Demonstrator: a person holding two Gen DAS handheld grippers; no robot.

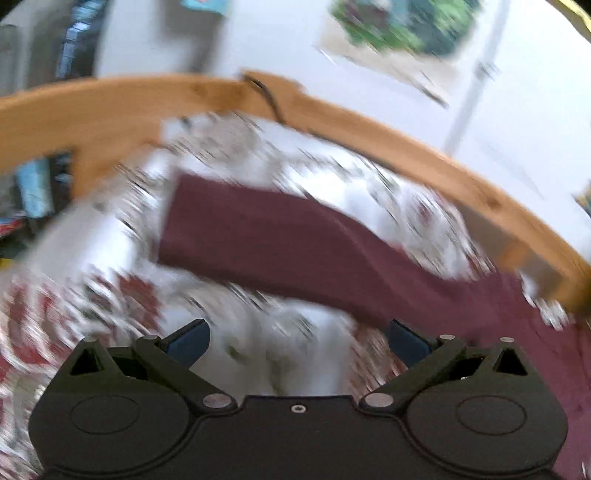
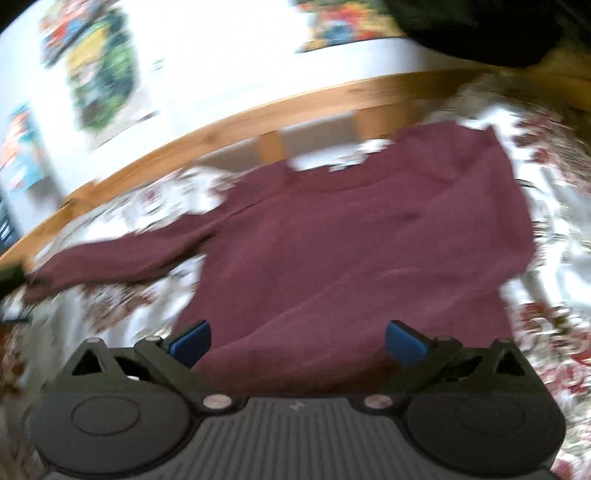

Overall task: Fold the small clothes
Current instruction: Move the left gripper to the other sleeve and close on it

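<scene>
Left gripper (image 1: 297, 341) spread wide, blue pads (image 1: 189, 341) far apart and clasping nothing, hovering over a flower-printed bedcover (image 1: 110, 295) just short of a maroon sleeve (image 1: 258, 236). Sleeve stretched out flat across the cover, cuff end squared off toward the left of the left wrist view, the rest running down and to the right where it widens into the body of the garment at the frame edge. Right gripper (image 2: 297, 343) likewise splayed, blue fingertips (image 2: 404, 341) parted and empty, poised above the lower hem area of the maroon sweater (image 2: 369, 251). Sweater spread front-up on the same bedcover (image 2: 554, 258), round neckline (image 2: 340, 181) toward the far side, one long sleeve reaching out to the left of the right wrist view, the other side seemingly tucked in along the body, though blur makes that hard to confirm. Beyond the garment, a curved wooden bed rail (image 1: 406, 136) bordering the mattress, seen again in the right wrist view (image 2: 229, 122). Past the rail, a pale wall with colourful posters (image 2: 99, 70), smeared by motion; another poster (image 1: 399, 26) at the top of the left wrist view. Dark shape (image 2: 480, 29) in the upper right corner of the right wrist view, unidentifiable.
</scene>
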